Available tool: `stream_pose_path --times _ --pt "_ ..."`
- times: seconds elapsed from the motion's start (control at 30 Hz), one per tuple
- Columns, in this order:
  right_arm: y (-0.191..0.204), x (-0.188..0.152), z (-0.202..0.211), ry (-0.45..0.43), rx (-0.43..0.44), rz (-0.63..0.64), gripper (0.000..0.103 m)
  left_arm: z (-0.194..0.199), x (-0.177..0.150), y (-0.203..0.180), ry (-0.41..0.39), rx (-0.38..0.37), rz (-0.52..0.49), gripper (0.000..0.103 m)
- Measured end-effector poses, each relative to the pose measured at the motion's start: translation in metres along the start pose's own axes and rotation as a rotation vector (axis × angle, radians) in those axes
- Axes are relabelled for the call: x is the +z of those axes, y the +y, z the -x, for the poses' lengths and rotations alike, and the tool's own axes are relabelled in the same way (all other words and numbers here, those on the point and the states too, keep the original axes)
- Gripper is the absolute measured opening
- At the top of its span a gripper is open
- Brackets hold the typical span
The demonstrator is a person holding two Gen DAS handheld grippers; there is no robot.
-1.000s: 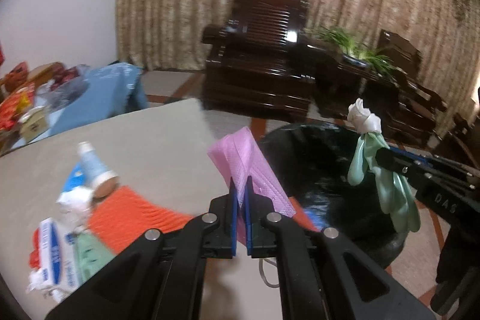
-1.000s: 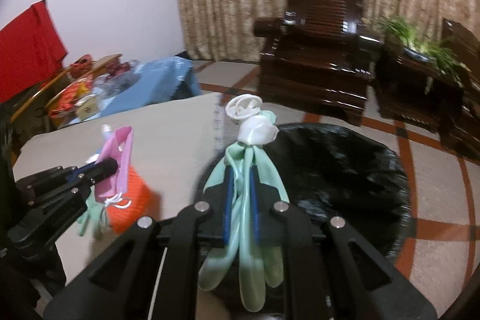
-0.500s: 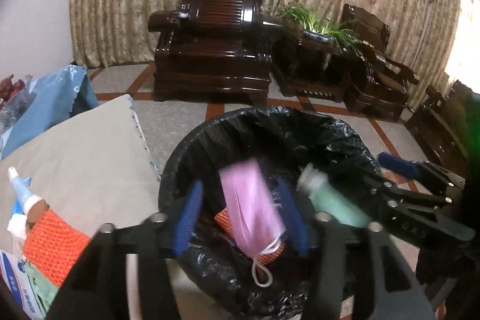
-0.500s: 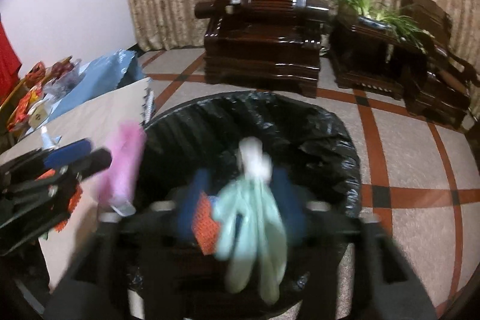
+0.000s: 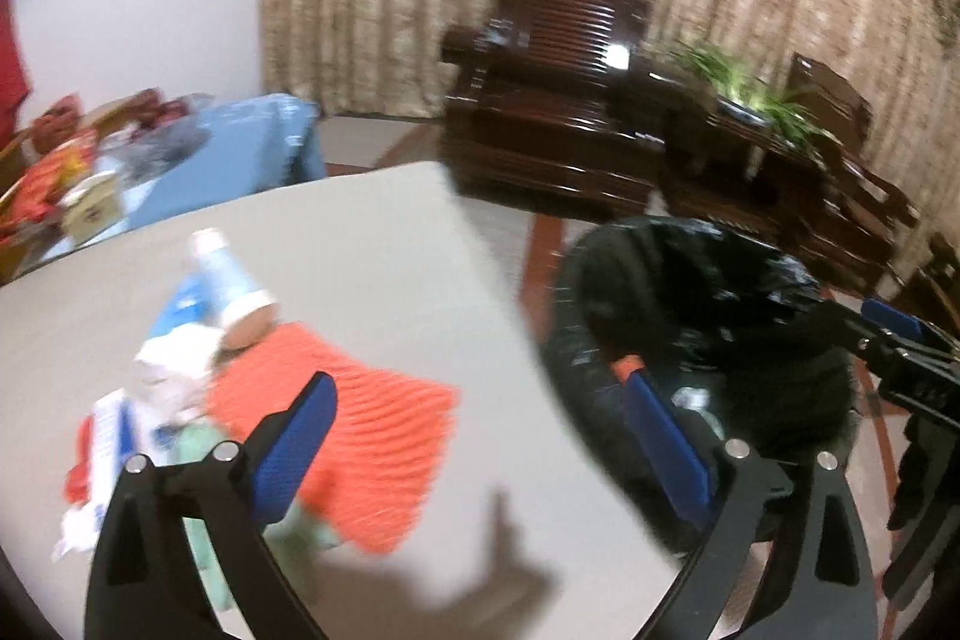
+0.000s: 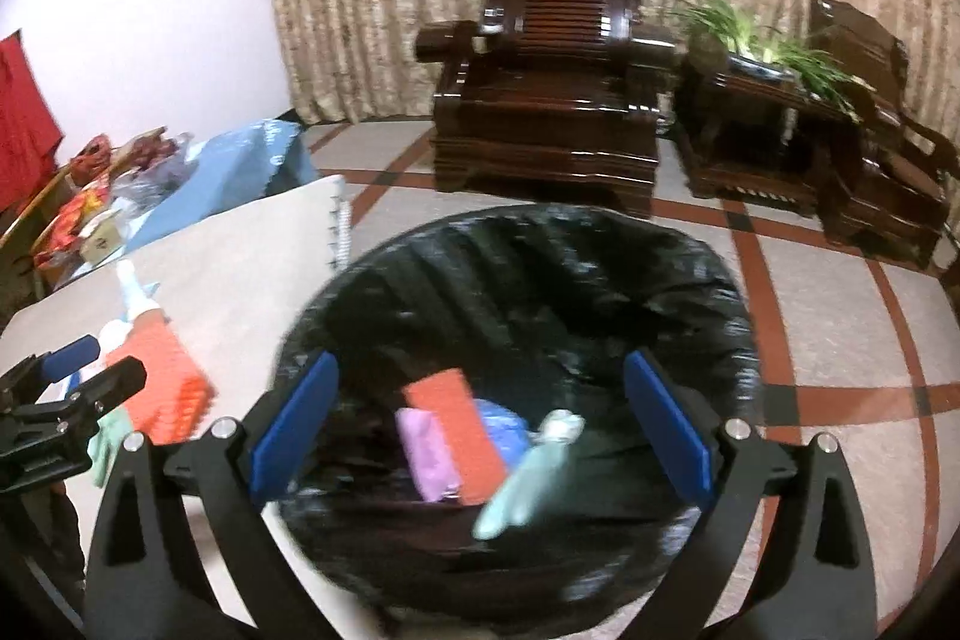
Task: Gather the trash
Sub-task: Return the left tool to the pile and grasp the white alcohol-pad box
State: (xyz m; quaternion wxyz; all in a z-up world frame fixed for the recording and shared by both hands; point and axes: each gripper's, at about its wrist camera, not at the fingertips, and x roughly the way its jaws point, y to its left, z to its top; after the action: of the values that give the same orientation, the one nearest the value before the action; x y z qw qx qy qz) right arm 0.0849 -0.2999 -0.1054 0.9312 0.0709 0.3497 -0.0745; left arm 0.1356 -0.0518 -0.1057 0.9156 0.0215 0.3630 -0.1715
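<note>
both grippers have just been opening and now gape with nothing between the jaws. the right gripper (image 6: 480,421) hangs over the bin (image 6: 708,268); the left gripper (image 5: 480,439) is nearer the trash pile (image 5: 180,388), down-left on the table (image 5: 372,244).

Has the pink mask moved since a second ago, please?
Yes. The pink mask has left the left tongs, whose jaws have just been opening, and lies down inside the black bin.
</note>
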Motion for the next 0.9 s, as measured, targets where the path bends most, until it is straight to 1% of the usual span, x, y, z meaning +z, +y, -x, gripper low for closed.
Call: stream_pose_path --times 0.1,0.2,0.3,0.43,0.5,0.53,0.67,0.8,0.9 --pt "0.028 0.002 0.001 -0.001 0.054 0.035 0.094 0.02 -0.011 0.031 -0.025 0.071 0.032 0.094" --pt "0.056 0.004 0.001 -0.004 0.097 0.076 0.094 0.036 -0.018 0.053 -0.045 0.126 0.053 0.094" --pt "0.083 0.004 0.0 -0.001 0.141 0.108 0.094 0.05 -0.025 0.077 -0.058 0.173 0.076 0.094" --pt "0.116 0.002 -0.004 0.007 0.186 0.156 0.094 0.06 -0.036 0.1 -0.068 0.226 0.106 0.092" --pt "0.13 0.0 -0.006 0.011 0.201 0.174 0.094 0.06 -0.042 0.111 -0.059 0.244 0.116 0.084" --pt "0.138 -0.002 -0.008 0.015 0.212 0.186 0.094 0.059 -0.045 0.117 -0.046 0.253 0.122 0.081" --pt "0.162 -0.008 -0.015 0.024 0.238 0.225 0.094 0.048 -0.058 0.135 0.002 0.269 0.15 0.066" --pt "0.182 -0.015 -0.025 0.039 0.259 0.257 0.094 0.034 -0.071 0.148 0.046 0.282 0.164 0.058" --pt "0.192 -0.019 -0.031 0.047 0.272 0.273 0.094 0.023 -0.081 0.157 0.071 0.295 0.181 0.057"
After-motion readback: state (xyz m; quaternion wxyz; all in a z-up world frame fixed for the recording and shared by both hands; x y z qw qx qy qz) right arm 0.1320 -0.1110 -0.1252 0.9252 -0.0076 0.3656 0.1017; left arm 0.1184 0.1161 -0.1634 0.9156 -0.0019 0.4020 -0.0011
